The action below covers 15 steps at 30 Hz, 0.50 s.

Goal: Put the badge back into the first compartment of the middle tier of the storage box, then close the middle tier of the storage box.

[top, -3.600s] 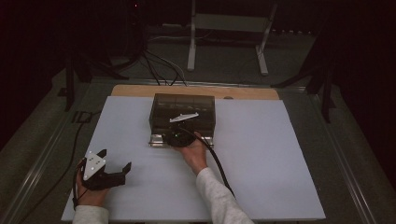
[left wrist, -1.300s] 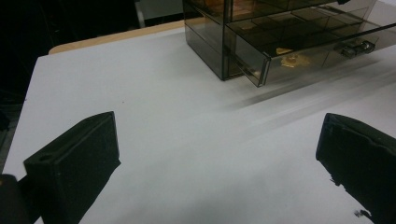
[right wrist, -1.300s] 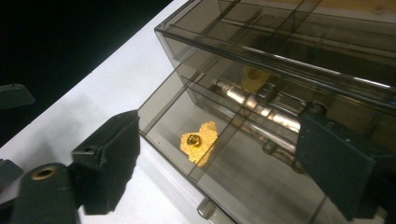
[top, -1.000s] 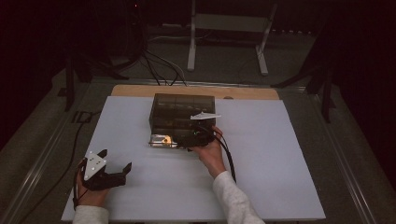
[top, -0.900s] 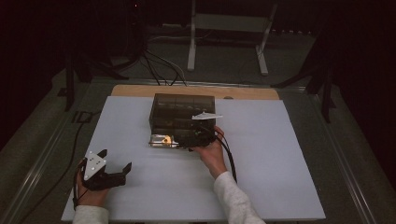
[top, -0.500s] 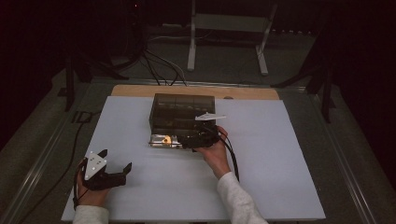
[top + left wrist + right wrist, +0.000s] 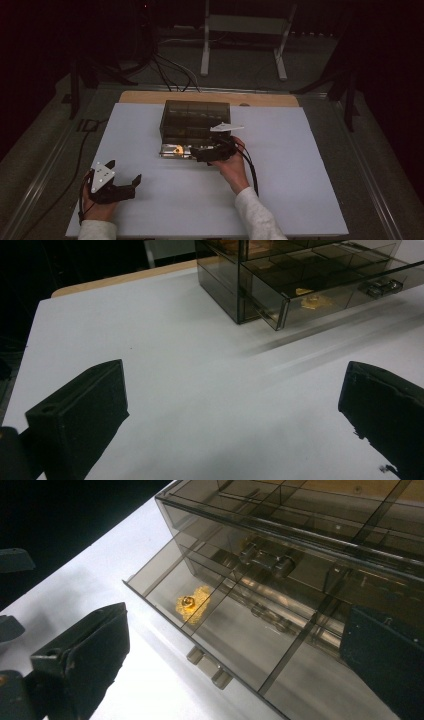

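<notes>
A smoked see-through drawer cabinet (image 7: 194,116) stands mid-table on the white sheet. Its bottom drawer (image 7: 175,149) is pulled out toward me. One compartment holds a small gold piece (image 7: 192,602), also visible as a gold piece (image 7: 176,148) from above. My right gripper (image 7: 197,152) lies low at the drawer's right front, pointing left, open. In the right gripper view the right gripper (image 7: 232,672) has its jaws wide apart over the drawer, above the drawer handle (image 7: 210,667). My left gripper (image 7: 125,171) rests open at the front left; the left gripper (image 7: 230,415) holds nothing.
The white sheet (image 7: 300,165) covers a wooden table whose far edge (image 7: 270,100) shows behind the cabinet. A metal stand (image 7: 245,35) and cables (image 7: 170,70) lie on the floor beyond. The upper drawers (image 7: 300,525) are pushed in.
The bottom drawer has come out since the earliest frame. Over the last second my right hand has drifted a little to the right at the drawer front. The left gripper has stayed put.
</notes>
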Each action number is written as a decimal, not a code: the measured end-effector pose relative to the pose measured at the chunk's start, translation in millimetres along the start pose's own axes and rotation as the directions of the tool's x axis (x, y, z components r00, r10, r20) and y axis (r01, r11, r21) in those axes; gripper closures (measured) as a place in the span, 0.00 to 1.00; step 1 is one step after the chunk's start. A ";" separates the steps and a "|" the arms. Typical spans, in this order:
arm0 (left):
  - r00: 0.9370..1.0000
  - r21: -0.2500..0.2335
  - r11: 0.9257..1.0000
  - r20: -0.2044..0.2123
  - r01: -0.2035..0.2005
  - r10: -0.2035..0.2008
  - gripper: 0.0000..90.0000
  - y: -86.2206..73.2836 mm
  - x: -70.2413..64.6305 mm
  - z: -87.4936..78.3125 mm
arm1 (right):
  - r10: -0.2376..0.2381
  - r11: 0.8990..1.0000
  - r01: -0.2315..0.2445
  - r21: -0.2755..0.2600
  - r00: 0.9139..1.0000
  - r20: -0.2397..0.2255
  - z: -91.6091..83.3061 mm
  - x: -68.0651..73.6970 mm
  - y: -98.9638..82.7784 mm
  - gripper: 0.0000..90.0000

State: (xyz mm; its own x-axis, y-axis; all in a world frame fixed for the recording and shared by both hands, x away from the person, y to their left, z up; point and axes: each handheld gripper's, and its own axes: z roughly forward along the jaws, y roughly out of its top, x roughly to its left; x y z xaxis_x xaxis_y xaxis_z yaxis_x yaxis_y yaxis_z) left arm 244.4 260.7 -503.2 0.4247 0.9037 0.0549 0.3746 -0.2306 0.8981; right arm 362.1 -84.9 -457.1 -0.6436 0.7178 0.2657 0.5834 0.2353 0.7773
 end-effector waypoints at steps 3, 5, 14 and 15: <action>1.000 -0.001 1.000 0.001 0.000 0.000 0.01 0.1 -0.1 0.1 | -0.003 1.000 0.003 -0.002 1.000 -0.004 -1.8 2.3 -1.2 0.00; 1.000 -0.001 1.000 0.001 -0.001 0.001 0.01 0.1 -0.2 0.1 | -0.009 1.000 0.009 -0.006 1.000 -0.007 -2.6 3.9 -2.1 0.00; 1.000 0.000 1.000 0.000 -0.001 0.001 0.01 0.0 -0.1 0.1 | -0.019 1.000 0.019 -0.006 1.000 -0.015 -3.8 7.1 -6.0 0.00; 1.000 0.001 1.000 0.000 -0.001 0.001 0.01 -0.1 0.0 0.1 | -0.019 1.000 0.019 -0.005 1.000 -0.016 -3.7 7.1 -6.5 0.00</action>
State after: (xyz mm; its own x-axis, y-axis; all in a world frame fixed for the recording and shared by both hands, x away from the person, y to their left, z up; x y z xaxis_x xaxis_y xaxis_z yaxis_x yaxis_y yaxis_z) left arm 244.5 260.7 -503.3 0.4250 0.9035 0.0561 0.3749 -0.2321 0.8975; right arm 352.0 -83.8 -458.2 -0.6623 0.7024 0.2605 0.5690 0.2453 0.7849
